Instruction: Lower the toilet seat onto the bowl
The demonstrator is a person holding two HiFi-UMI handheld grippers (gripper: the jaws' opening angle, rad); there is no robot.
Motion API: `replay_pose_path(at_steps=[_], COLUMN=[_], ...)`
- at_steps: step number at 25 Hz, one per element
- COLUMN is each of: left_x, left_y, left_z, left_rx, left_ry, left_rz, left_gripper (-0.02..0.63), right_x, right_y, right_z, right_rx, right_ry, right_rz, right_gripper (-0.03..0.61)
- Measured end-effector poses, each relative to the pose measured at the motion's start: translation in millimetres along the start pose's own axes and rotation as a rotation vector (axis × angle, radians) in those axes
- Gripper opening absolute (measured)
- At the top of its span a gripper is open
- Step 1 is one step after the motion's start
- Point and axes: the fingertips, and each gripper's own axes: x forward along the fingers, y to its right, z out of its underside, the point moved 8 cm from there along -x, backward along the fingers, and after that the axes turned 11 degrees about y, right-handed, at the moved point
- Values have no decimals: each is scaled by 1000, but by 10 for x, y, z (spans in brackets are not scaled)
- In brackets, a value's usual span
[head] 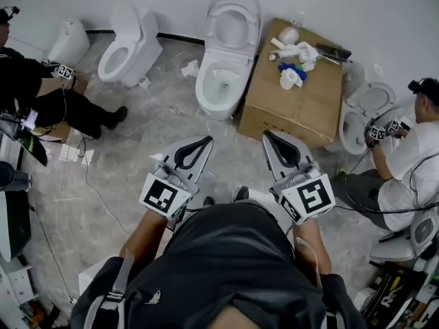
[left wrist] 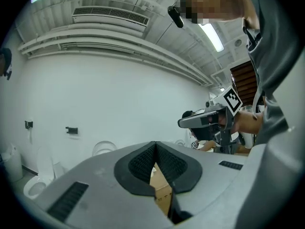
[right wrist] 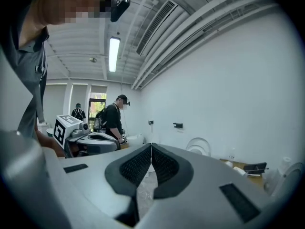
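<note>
A white toilet [head: 221, 82] stands against the far wall, its seat [head: 234, 18] and lid raised upright over the open bowl. My left gripper [head: 207, 140] and right gripper [head: 268, 135] hover side by side above the floor, well short of the bowl, both shut with nothing between the pads. In the left gripper view the jaws [left wrist: 155, 145] meet at the tips, and the upright seat [left wrist: 104, 149] shows small ahead by the wall. The right gripper view has its jaws [right wrist: 151, 146] closed, the raised seat [right wrist: 198, 146] to the right.
A cardboard box [head: 312, 108] with bottles and cloths on top stands right of the toilet. Another toilet [head: 129, 45] is at far left, a third [head: 362, 114] at right. One person [head: 48, 94] sits at left, another [head: 411, 163] crouches at right. Cables lie across the floor.
</note>
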Motion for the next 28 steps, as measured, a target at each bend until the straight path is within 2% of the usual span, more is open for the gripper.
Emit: replay_pose_path(at_steps=[8,12,15,24,28], left_x=[424,516,590,810,845], left_y=[-46,-192,-480,-1568,-1860], left_z=[106,153,205,246,308], left_rx=[15,-6,-19,-34,-48], left_ry=[-29,-37,-45,-3,12], left_rz=[-65,-61,-57,40,88], left_gripper=[5,5,5,5,5], right_x=[161,339,586,1514,1835], right_y=[561,686,733,725,732], right_z=[49,146,196,145,158], right_rx=[14,42,42,28,16], right_ry=[19,5,-11,-34,-37], right_rz=[-54,-43,-35,43,73], right_gripper=[8,8,8,8,8])
